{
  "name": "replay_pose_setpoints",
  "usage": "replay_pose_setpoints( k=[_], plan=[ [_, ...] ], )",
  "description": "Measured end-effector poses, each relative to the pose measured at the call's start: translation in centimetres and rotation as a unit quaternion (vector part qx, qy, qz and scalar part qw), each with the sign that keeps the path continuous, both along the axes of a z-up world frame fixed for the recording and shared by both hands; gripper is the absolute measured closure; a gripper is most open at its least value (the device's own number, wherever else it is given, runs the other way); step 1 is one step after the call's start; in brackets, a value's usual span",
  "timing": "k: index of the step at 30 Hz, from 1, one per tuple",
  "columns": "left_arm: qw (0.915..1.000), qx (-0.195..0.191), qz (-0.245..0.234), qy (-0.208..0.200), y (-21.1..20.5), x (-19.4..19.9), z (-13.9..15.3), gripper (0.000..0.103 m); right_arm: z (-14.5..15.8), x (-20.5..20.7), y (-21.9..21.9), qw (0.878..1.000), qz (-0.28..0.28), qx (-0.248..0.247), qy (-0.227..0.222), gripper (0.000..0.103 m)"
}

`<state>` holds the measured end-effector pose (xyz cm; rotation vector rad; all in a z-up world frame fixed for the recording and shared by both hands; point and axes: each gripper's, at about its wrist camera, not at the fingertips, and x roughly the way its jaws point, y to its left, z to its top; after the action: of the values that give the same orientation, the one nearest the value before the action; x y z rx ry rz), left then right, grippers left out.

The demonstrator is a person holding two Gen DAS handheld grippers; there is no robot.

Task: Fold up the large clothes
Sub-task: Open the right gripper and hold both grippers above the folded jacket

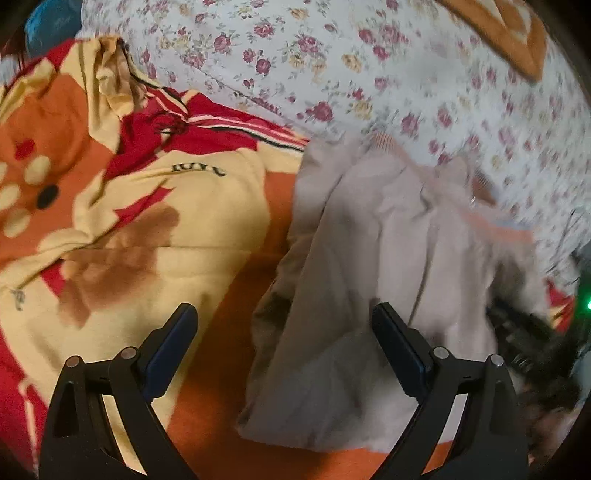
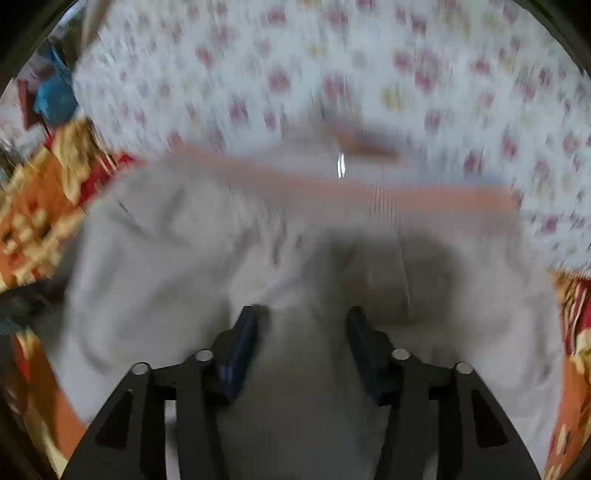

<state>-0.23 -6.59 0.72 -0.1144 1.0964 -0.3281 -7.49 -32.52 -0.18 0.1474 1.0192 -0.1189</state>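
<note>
A pale beige garment (image 1: 373,258) with orange-pink ribbed trim (image 1: 498,225) lies crumpled on the bed, at the right of the left wrist view. My left gripper (image 1: 284,317) is open and empty, above the garment's left edge and the blanket. In the blurred right wrist view the same garment (image 2: 207,258) fills the middle, its trim (image 2: 369,192) running across the far side. My right gripper (image 2: 301,321) is open, its fingers on either side of a stretch of the beige cloth. Whether they touch it is unclear.
An orange, yellow and red patterned blanket (image 1: 155,229) covers the bed at left and shows in the right wrist view (image 2: 40,206). A white floral sheet (image 1: 332,74) lies beyond. An orange cushion (image 1: 509,33) sits far right. A dark object (image 1: 532,339) is at the right edge.
</note>
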Motion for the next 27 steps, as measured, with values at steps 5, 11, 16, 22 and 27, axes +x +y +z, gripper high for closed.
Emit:
replay_pose_setpoints(
  k=[5, 11, 16, 22, 27],
  plan=[
    [0.9985, -0.052, 0.004, 0.015, 0.3, 1.5, -0.3, 0.007, 2.3, -1.8, -0.1, 1.000, 0.008, 0.018, -0.014, 0.048],
    [0.9954, -0.093, -0.013, 0.018, -0.8, 2.0, -0.8, 0.007, 3.4, -4.3, -0.6, 0.999, 0.019, 0.031, -0.026, 0.038],
    [0.9928, -0.106, -0.044, -0.034, -1.9, 2.1, 0.8, 0.007, 3.6, -6.4, -1.8, 0.998, 0.021, 0.060, -0.029, 0.036],
    [0.9950, -0.087, -0.049, -0.005, -2.9, 3.6, -1.3, 0.007, 3.3, -6.7, -3.3, 0.994, -0.005, 0.108, -0.034, 0.035],
    [0.9891, -0.121, -0.083, 0.015, -3.7, 3.9, -1.7, 0.008, 2.8, -6.3, -3.3, 0.993, 0.002, 0.115, -0.028, 0.035]
  ],
)
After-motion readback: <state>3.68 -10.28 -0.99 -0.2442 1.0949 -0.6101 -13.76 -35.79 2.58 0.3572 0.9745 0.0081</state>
